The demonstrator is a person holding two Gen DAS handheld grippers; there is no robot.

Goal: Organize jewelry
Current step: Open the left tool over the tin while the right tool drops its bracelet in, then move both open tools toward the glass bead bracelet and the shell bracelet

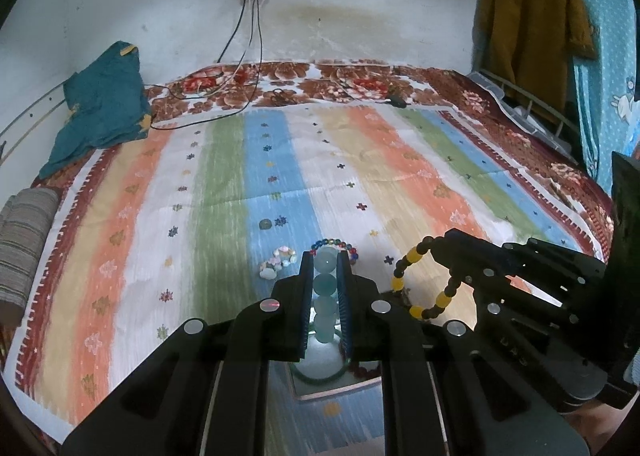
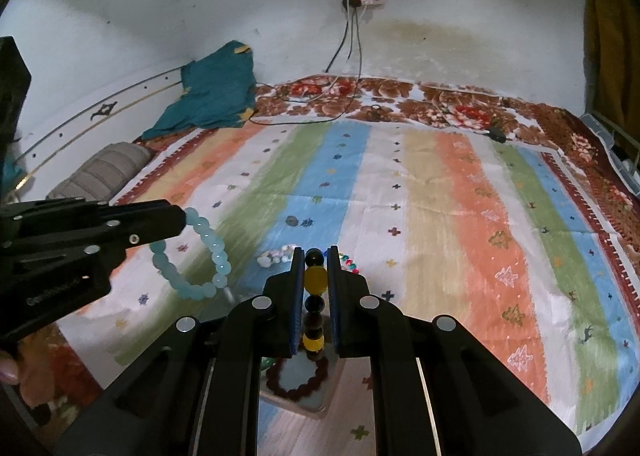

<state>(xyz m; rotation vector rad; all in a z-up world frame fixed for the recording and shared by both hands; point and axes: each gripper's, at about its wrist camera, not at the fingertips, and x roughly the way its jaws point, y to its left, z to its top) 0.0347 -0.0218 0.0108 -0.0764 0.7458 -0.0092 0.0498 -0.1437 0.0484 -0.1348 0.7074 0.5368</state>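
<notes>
A: Left claw (image 1: 325,256) clenched on the pale blue bracelet (image 1: 323,284). The beads between its fingers run in a line along the finger length, pointing away from the camera.

B: From the right wrist view the same bracelet (image 2: 208,256) hangs as an open loop off the left claw (image 2: 182,218), lifted above the striped bedspread (image 2: 460,216).

A: Right claw (image 2: 315,256) is gripping the yellow and black bracelet (image 2: 314,296). Its beads also line up along the fingers, front to back. The rest of it (image 1: 424,284) loops down from the right claw (image 1: 434,246), seen from the left wrist.

B: Both bracelets are off the bed, each held at one side of its ring, the two claws near each other.

A: Below the claws, a small tray (image 2: 296,400) lies on the bedspread. A dark red bracelet (image 2: 296,380) lies in it, and a thin green ring (image 1: 320,374) shows under the left claw.

B: Farther out on the blue stripe: a shell bracelet (image 1: 276,260) and a multicoloured bracelet (image 1: 340,245), close together. A small round grey piece (image 1: 264,223) sits beyond them.
</notes>
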